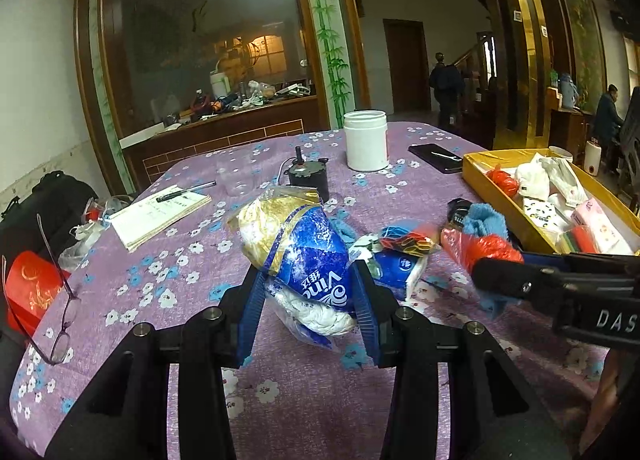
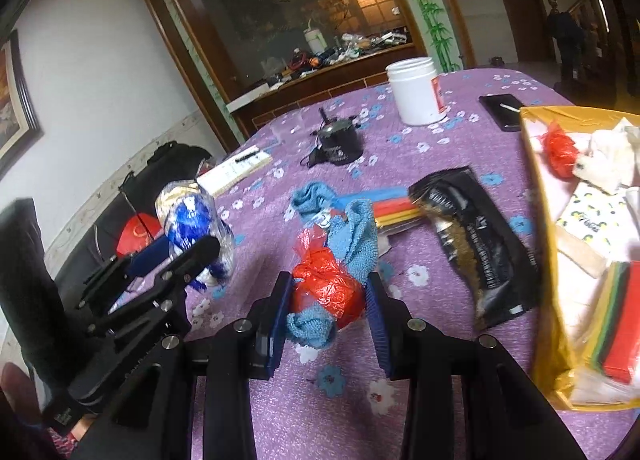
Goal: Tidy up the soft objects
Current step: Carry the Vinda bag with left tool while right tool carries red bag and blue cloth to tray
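My left gripper [image 1: 307, 302] is shut on a blue, gold and white Vinda tissue pack [image 1: 298, 260] and holds it above the purple flowered tablecloth [image 1: 160, 284]. My right gripper [image 2: 329, 314] is shut on a red plastic bag [image 2: 330, 288] together with a blue cloth [image 2: 354, 236]. The right gripper also shows in the left wrist view [image 1: 492, 272], at the right. The left gripper with the tissue pack shows in the right wrist view [image 2: 192, 244], at the left. A yellow box [image 2: 540, 220] with several soft items stands at the right.
On the table are a white jar [image 1: 366, 140], a small black motor [image 1: 308, 176], a phone [image 1: 436, 156], a notebook with a pen [image 1: 160, 212], a black packet [image 2: 476, 244], coloured strips [image 2: 384, 208] and glasses [image 1: 60, 292]. A second tissue pack [image 1: 400, 268] lies beside the held one.
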